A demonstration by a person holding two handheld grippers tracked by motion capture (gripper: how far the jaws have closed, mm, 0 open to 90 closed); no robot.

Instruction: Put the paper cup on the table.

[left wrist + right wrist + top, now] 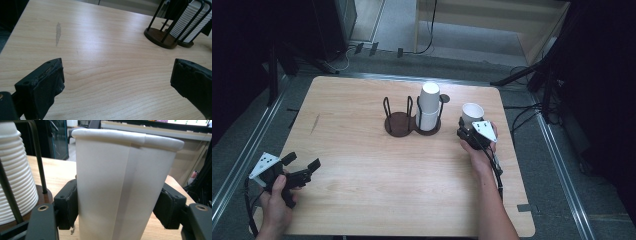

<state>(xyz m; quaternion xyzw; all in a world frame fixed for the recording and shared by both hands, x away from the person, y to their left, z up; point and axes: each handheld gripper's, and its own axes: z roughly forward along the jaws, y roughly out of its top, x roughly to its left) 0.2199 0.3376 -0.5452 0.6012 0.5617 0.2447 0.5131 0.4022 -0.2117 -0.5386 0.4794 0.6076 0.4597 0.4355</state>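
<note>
- wooden table (362, 200) has rounded corners and much bare surface in the left half and the near middle; a faint grey mark (315, 123) lies on the left part.
- left gripper (302, 167) sits near the front left corner of the table, held in the left hand (274, 200); its jaws are spread wide apart with nothing between them, and in the left gripper view only bare wood lies between the two black pads (47, 85).
- right gripper (472, 131) is near the right edge of the table, held by the right hand (482, 150); its jaws press on both sides of a white paper cup (472, 114), which stands upright with the mouth up.
- paper cup is just to the right of the cup holder (412, 122), apart from it; between the cup and the right table edge only a narrow strip of wood remains.
- cup holder is a dark double base with thin wire posts, at the far middle of the table; its right ring keeps a stack of white cups (429, 107), its left ring (398, 122) is empty.
- in the right gripper view the bottom of the cup is cut off by the frame, so i cannot tell if it touches the table; the stack there is cut off at the left edge.
- floor behind the table is dark, with cables (427, 47) that are hard to make out.
</note>
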